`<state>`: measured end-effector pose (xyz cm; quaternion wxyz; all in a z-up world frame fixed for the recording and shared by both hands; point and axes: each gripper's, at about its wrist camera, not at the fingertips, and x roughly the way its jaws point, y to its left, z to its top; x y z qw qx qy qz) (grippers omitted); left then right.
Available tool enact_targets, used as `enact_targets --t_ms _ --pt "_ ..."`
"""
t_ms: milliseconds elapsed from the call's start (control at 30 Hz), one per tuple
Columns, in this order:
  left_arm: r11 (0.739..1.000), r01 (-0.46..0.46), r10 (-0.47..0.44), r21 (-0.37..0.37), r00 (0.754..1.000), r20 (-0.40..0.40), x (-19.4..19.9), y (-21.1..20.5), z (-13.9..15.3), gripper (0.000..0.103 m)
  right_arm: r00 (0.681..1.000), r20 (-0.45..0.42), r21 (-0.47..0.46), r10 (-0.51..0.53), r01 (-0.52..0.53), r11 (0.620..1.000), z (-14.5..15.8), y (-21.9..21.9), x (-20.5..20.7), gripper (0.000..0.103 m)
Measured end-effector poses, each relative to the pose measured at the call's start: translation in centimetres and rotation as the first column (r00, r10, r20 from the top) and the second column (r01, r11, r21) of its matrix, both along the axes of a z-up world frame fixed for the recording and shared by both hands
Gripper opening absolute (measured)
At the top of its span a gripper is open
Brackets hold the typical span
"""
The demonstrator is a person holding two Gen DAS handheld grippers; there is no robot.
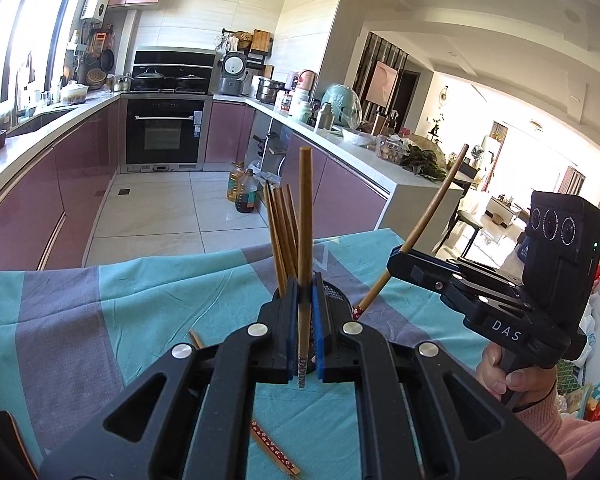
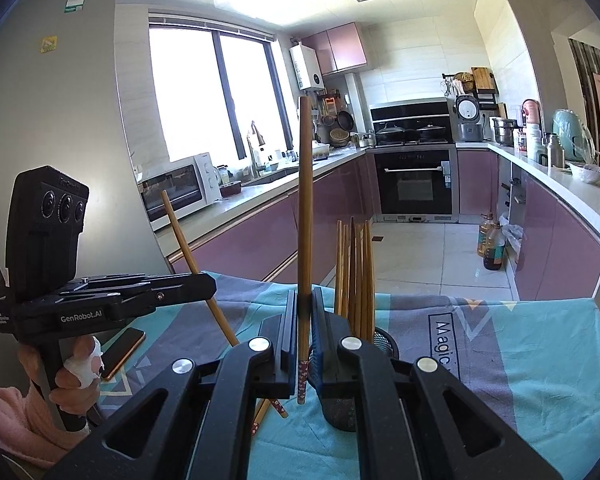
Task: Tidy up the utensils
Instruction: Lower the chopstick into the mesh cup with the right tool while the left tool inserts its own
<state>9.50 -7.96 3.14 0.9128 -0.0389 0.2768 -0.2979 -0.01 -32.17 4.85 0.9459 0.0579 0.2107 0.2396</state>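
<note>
The left gripper (image 1: 305, 320) is clamping narrowly on one upright chopstick (image 1: 305, 248), just in front of the mesh holder (image 2: 384, 344). The right gripper (image 2: 305, 320) is pinching a second chopstick (image 2: 305, 220) beside the holder, which is carrying more chopsticks (image 2: 356, 276). Both hands (image 1: 508, 376) are gripping the handles, pointing slightly downward over the tablecloth (image 1: 120, 304), where loose chopsticks (image 1: 274, 450) are lying.

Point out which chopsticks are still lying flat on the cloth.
The loose chopsticks with red patterned ends, lying on the teal cloth below the left gripper. The others stand upright in the black mesh holder or are clamped in the grippers.
</note>
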Motion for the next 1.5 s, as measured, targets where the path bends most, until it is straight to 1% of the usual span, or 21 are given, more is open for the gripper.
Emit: enact_targets --t_ms 267,667,900,1067,1233,1500 --pt "1.000 0.007 -0.007 -0.005 1.000 0.031 0.1 -0.5 0.8 0.007 1.000 0.029 -0.007 -0.011 0.011 1.000 0.8 -0.3 -0.1 0.005" --pt "1.000 0.008 -0.007 -0.022 0.998 0.070 0.8 -1.3 2.0 0.007 0.998 0.057 -0.019 -0.032 0.033 0.999 1.8 -0.7 0.9 0.005" --pt "1.000 0.005 -0.003 -0.028 0.997 0.080 0.8 -1.7 2.2 0.007 0.998 0.054 -0.024 -0.038 0.039 0.999 1.6 -0.6 1.7 0.005" --pt "1.000 0.003 -0.002 -0.005 0.995 0.095 0.5 -2.2 2.0 0.007 0.998 0.046 -0.033 -0.045 0.046 0.998 1.2 -0.6 2.0 0.005" --pt "1.000 0.011 -0.013 0.025 0.997 0.073 0.3 -2.8 1.2 0.007 0.998 0.026 -0.048 -0.054 0.055 0.997 0.4 -0.5 2.6 0.005" --pt "0.997 0.027 -0.028 0.071 0.999 0.014 0.3 -3.4 -0.4 0.007 0.998 -0.023 -0.090 -0.065 0.062 0.994 -1.2 -0.2 4.0 0.005"
